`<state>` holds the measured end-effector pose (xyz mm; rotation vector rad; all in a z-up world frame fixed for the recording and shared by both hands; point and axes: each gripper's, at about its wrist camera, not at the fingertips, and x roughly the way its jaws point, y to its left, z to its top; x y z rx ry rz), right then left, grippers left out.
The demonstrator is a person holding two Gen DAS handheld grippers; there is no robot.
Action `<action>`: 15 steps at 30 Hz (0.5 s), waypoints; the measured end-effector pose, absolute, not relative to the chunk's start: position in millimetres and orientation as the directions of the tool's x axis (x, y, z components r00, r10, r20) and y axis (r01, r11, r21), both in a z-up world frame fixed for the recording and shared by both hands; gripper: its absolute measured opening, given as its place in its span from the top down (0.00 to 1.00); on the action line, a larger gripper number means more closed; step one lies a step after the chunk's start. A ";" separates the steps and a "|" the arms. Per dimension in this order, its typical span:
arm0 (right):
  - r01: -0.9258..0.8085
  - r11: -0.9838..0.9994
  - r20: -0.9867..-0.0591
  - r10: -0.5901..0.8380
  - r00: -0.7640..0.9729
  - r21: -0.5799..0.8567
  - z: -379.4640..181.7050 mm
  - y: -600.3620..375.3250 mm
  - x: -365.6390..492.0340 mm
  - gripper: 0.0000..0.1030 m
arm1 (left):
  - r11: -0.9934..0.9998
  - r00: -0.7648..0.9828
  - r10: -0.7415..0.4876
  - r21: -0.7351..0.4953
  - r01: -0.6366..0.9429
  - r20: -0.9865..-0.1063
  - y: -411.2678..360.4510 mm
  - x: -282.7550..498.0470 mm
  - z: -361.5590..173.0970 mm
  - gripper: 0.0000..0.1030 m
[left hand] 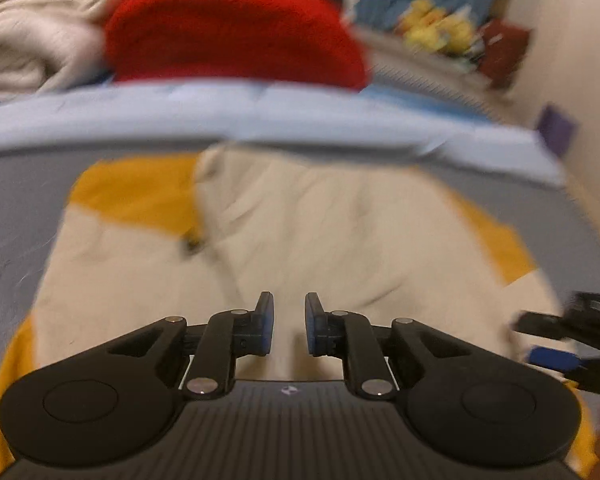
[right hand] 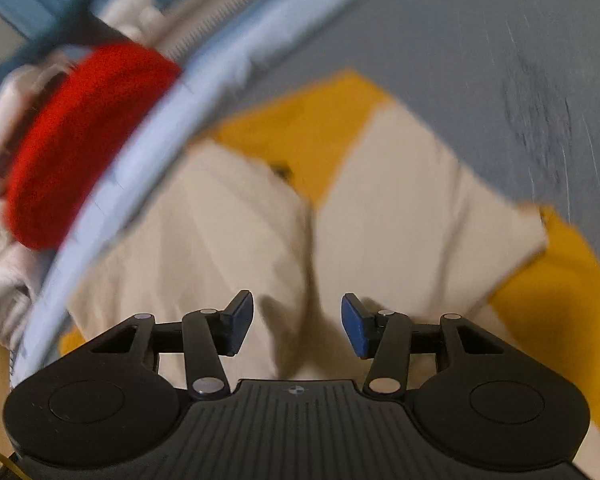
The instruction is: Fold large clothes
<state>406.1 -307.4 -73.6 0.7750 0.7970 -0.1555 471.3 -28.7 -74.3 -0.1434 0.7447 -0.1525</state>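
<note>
A cream and yellow garment (left hand: 300,220) lies spread on a grey-blue surface (left hand: 16,208). It also shows in the right wrist view (right hand: 228,232), with yellow panels at its corners and a fold line down its middle. My left gripper (left hand: 289,322) hovers over the garment's near part, jaws slightly apart and empty. My right gripper (right hand: 297,322) is open and empty above the cream cloth. The right gripper's blue pad and black frame show at the right edge of the left wrist view (left hand: 556,354).
A red knit item (left hand: 232,32) and white cloth (left hand: 32,28) lie beyond a light blue edge band (left hand: 260,120). Yellow toys (left hand: 436,28) and a white wall (left hand: 572,60) are at the back right. Both views are motion-blurred.
</note>
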 end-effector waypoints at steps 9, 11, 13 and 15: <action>0.451 0.731 -0.791 0.197 0.580 0.512 -100.8 -302.7 408.2 0.51 | 0.979 0.543 -0.204 -0.176 0.103 -0.814 -44.9 472.0 -115.6 0.79; 0.420 0.775 -0.784 0.151 0.602 0.471 -86.6 -299.2 406.4 0.51 | 0.975 0.587 -0.221 -0.184 0.123 -0.779 -41.2 471.2 -99.0 0.72; 0.386 0.808 -0.756 0.107 0.646 0.445 -76.3 -301.0 400.1 0.51 | 0.978 0.636 -0.206 -0.165 0.124 -0.744 -35.9 465.4 -82.3 0.70; 0.354 0.823 -0.710 0.083 0.699 0.445 -61.8 -301.5 392.4 0.51 | 0.979 0.681 -0.204 -0.164 0.124 -0.703 -30.0 455.8 -67.5 0.70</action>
